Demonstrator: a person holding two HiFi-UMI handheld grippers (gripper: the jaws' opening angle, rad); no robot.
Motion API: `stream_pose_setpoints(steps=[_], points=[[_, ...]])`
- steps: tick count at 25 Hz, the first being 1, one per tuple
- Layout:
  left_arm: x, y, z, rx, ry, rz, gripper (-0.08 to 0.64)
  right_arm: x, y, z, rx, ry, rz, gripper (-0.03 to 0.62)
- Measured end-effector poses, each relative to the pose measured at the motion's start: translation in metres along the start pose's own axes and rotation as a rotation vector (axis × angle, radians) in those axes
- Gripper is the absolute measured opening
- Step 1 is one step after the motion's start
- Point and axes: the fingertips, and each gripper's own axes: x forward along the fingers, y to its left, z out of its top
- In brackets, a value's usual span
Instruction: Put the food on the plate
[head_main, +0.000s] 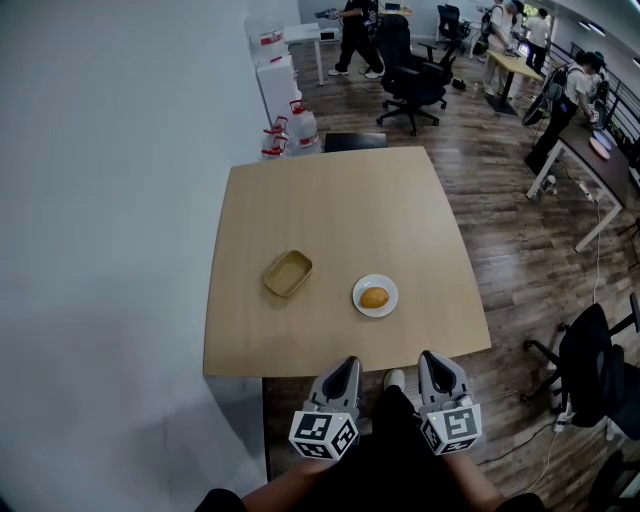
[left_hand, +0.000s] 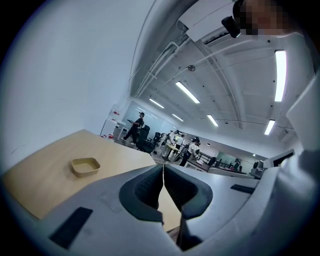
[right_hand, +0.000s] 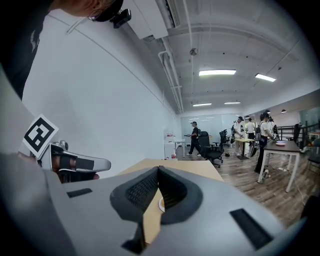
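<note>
A golden-brown piece of food (head_main: 374, 297) lies on a small white plate (head_main: 357, 301) right of the middle of the wooden table (head_main: 330, 200). An empty tan tray (head_main: 288, 273) sits to the plate's left, and it shows too in the left gripper view (left_hand: 86, 166). Both grippers hover off the table's near edge, close to the person's body. My left gripper (head_main: 346, 364) (left_hand: 163, 168) is shut with nothing in it. My right gripper (head_main: 430, 358) (right_hand: 158, 169) is also shut and empty; a sliver of the plate (right_hand: 161, 204) peeks between its fingers.
A white wall runs along the table's left. Water jugs (head_main: 300, 125) stand beyond the far edge. Office chairs (head_main: 412, 80), desks and several people fill the room behind. A black chair (head_main: 590, 365) stands at the right. My left gripper (right_hand: 75, 162) shows in the right gripper view.
</note>
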Motion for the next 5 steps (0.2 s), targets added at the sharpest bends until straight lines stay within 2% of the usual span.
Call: stream_pose_setpoints(steps=[5], points=[[0.0098, 0.0056, -0.0017, 0.0, 0.012, 0.007, 0.02, 0.0067, -0.0017, 0.0041, 0.007, -0.022, 0.015, 0.06]])
